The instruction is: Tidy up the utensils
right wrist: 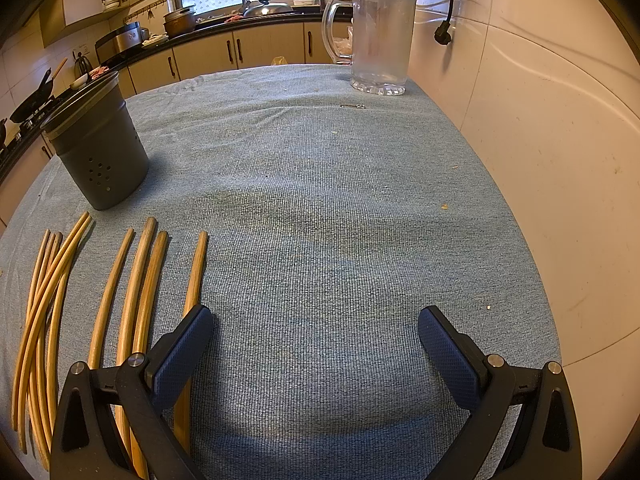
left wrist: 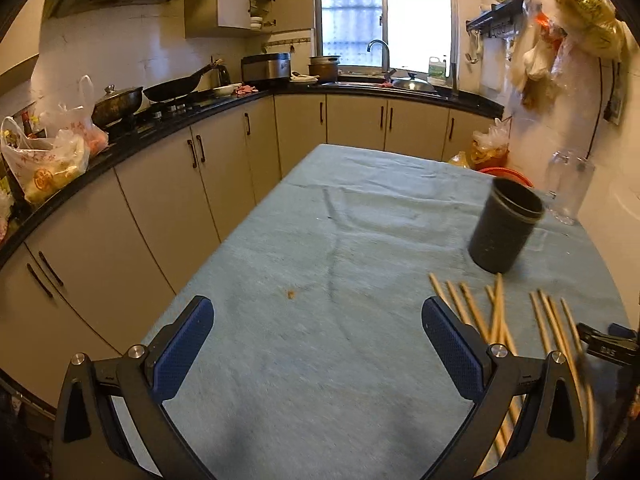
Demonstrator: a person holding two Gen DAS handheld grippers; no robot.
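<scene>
The left claw (left wrist: 316, 340) hangs over the blue-grey cloth (left wrist: 320, 240) that covers the surface, its two blue-padded fingers (left wrist: 182, 354) spread wide with nothing between them. The right claw (right wrist: 316, 344) is spread just as wide and also carries nothing; it sits low over the same cloth.

The chopsticks (right wrist: 132, 300) lie loose on the cloth, all pointing roughly the same way. In the right wrist view a crossed bundle lies at the far left, and four more lie side by side nearer the claw, one of them passing under its left finger. In the left wrist view the same chopsticks (left wrist: 496, 312) appear at the lower right, beside and partly behind the right finger; that picture is slightly blurred there, so their exact count is hard to give.

A dark, round utensil holder (right wrist: 96, 148) with small holes low in its wall stands upright just beyond the chopstick tips, apart from them. A clear glass mug (right wrist: 376, 40) with a handle stands at the far edge of the cloth, near the tiled wall, well apart from the holder.
</scene>
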